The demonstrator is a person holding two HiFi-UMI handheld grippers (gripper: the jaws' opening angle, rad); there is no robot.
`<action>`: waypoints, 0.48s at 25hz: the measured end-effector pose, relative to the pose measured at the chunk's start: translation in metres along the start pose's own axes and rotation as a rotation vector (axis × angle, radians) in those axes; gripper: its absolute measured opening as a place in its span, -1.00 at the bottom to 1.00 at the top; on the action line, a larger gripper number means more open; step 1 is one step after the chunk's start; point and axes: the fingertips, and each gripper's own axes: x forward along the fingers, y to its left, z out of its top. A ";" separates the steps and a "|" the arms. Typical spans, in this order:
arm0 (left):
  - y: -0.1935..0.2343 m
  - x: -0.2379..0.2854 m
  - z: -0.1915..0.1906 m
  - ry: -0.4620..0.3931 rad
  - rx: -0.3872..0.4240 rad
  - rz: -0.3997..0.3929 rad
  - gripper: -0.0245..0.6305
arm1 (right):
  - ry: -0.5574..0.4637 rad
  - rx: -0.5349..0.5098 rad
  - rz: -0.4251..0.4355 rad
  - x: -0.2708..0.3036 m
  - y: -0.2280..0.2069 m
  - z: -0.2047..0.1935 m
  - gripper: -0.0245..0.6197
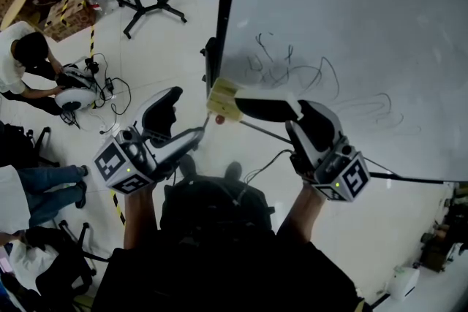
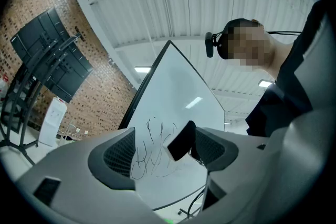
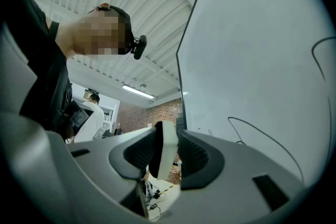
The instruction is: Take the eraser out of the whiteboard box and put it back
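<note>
The whiteboard [image 1: 351,33] with black scribbles fills the upper right of the head view. A yellowish box [image 1: 224,100] sits at its left edge. My right gripper [image 1: 296,113] is shut on the black-and-white eraser [image 1: 267,107], which it holds just right of the box, close to the board. In the right gripper view the eraser [image 3: 161,149] stands edge-on between the pads. My left gripper [image 1: 186,113] is open to the left of the box and holds nothing. Between the jaws of my left gripper [image 2: 165,152] I see the scribbled board and the eraser [image 2: 181,140] beyond them.
A person [image 1: 22,62] crouches on the floor at the left beside a white device [image 1: 73,95] with cables. A black stand base [image 1: 150,7] stands at the back. More people's legs [image 1: 51,186] show at the left edge. A thin black bar [image 1: 409,177] runs below the board.
</note>
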 end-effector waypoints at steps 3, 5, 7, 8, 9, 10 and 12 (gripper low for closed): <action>0.000 0.000 0.000 -0.002 0.002 -0.002 0.15 | 0.017 -0.004 0.001 0.001 0.000 -0.004 -0.47; 0.000 0.001 0.000 -0.006 0.002 -0.003 0.15 | 0.023 0.001 0.000 0.001 0.000 -0.005 -0.47; -0.001 0.001 0.000 -0.004 0.002 -0.003 0.15 | 0.020 0.001 0.001 0.002 0.001 -0.004 -0.47; -0.001 0.001 -0.001 -0.002 0.002 -0.003 0.15 | 0.016 0.000 0.003 0.003 0.001 -0.003 -0.47; -0.001 0.001 -0.001 0.000 0.002 -0.003 0.15 | 0.014 -0.002 0.006 0.004 0.002 -0.003 -0.47; 0.000 0.000 -0.002 0.004 0.002 -0.003 0.15 | 0.016 -0.005 0.007 0.004 0.002 -0.003 -0.47; 0.001 0.000 -0.005 0.016 -0.002 0.001 0.15 | 0.026 -0.011 0.008 0.004 0.001 -0.007 -0.47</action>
